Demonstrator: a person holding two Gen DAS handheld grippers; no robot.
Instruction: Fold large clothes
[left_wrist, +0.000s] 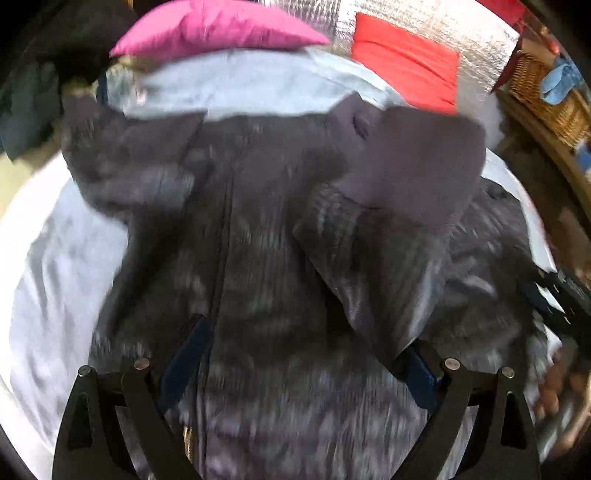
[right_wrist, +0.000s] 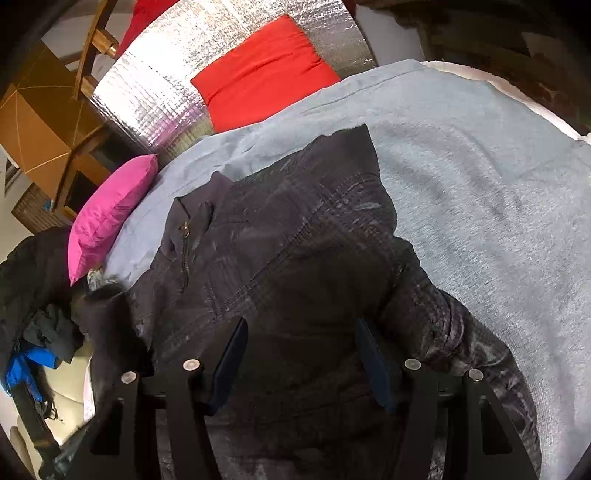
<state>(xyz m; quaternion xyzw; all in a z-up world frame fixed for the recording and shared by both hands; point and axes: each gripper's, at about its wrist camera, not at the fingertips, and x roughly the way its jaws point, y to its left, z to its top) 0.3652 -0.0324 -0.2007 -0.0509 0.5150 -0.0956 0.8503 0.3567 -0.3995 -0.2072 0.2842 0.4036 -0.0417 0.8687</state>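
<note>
The left gripper (left_wrist: 299, 354) is pointing steeply downward, its jaws standing wide apart and gripping nothing. The right gripper (right_wrist: 301, 354) is tilting downward too, jaws roughly half open and empty.

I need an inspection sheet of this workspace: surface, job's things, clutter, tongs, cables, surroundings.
Surface: light blue sheet covering the bed, wrinkled.
Job's things: dark quilted jacket lying spread on the sheet, zipper closed, one sleeve folded across the front.
Clutter: pink pillow, red pillow, pile of dark clothes at the bed's edge.
Tongs: left tongs open, over the jacket; right tongs open, over the jacket.
Cables: nothing seen.
Surroundings: silver foil mat, wicker basket.
</note>
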